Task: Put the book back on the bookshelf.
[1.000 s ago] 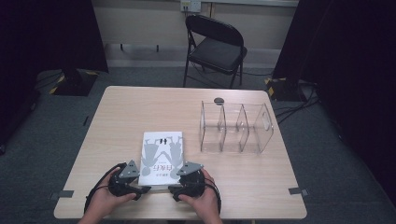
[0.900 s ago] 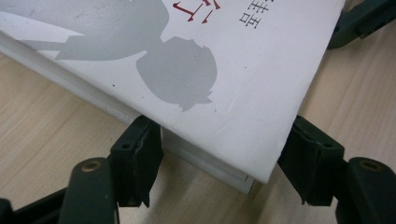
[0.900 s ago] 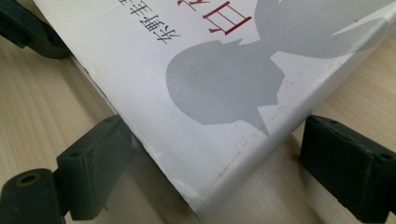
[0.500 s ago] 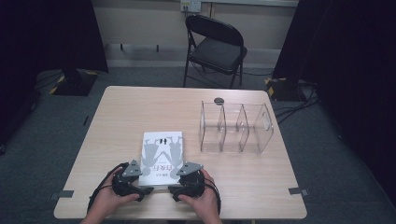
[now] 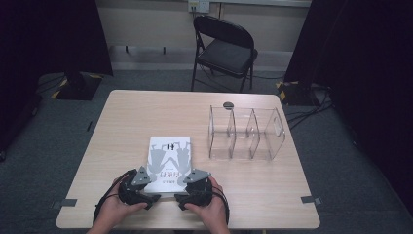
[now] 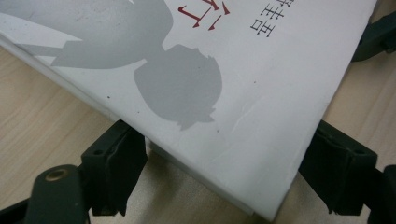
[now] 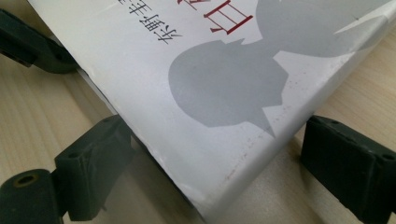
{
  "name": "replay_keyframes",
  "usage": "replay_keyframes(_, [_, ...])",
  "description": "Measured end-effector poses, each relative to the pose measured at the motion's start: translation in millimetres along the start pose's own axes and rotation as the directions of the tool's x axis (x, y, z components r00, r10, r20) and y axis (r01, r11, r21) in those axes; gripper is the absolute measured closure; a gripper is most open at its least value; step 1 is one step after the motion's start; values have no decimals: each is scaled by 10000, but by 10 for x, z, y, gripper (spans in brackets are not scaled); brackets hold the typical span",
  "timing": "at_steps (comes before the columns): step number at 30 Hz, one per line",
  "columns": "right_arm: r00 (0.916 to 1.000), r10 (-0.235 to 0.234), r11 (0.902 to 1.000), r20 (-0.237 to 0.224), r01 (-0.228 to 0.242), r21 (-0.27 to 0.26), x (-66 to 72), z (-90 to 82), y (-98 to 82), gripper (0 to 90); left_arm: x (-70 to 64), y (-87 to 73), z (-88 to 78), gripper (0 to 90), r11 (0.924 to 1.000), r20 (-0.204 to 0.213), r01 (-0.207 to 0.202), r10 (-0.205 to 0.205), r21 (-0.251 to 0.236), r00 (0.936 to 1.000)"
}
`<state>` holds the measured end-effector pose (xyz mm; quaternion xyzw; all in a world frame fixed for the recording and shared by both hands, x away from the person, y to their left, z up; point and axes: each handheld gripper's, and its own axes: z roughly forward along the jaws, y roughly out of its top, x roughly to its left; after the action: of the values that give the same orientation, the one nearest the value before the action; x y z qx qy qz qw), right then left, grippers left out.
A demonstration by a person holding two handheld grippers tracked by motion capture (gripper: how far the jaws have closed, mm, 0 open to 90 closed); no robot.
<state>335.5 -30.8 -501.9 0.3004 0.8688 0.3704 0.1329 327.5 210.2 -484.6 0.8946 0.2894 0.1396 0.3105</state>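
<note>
A white book (image 5: 168,158) with grey figures and red lettering lies flat on the table near its front edge. My left gripper (image 5: 153,191) sits at the book's near left corner. In the left gripper view that corner (image 6: 243,154) lies between the open jaws (image 6: 224,158), which have just been opening and then easing in a little. My right gripper (image 5: 179,191) is at the near right corner. There the book corner (image 7: 219,163) lies between the wide jaws (image 7: 210,154), with a gap at the right pad (image 7: 345,158). Each gripper view also shows a jaw of the other gripper beyond the book.
A clear plastic organiser (image 5: 246,134) with three compartments stands to the right of the book. A small dark round thing (image 5: 228,105) lies behind it. A folding chair (image 5: 224,48) stands beyond the table's far edge. The table front edge (image 5: 195,226) is right under my hands.
The left hand has shifted slightly at the book's corner. The book, the right hand and the organiser are where they were.
</note>
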Motion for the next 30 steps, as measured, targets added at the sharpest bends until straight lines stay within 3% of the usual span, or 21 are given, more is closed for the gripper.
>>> replay_keyframes(15, [10000, 38, 10000, 63, -38, 24, -2, 5, 6, 80, 31, 92, -143, 242, 9952, 228, 530, -513, -817, 9984])
replay_keyframes(18, [10000, 58, 10000, 79, -58, -9, -1, 11, 10, 81, 31, 92, -169, 325, 9934, 364, 570, -537, -993, 9979])
replay_keyframes(20, [10000, 39, 10000, 63, -39, -14, -1, 12, 11, 82, 48, 104, -182, 336, 9937, 288, 473, -446, -1019, 9986])
replay_keyframes(21, [10000, 32, 10000, 66, -32, -20, 0, 13, 11, 82, 44, 103, -176, 336, 9915, 360, 639, -602, -1134, 9975])
replay_keyframes(30, [9995, -229, 9997, 209, 231, -110, 14, -11, -2, 87, 60, 90, -168, 338, 9916, 429, 626, -580, -1135, 9974])
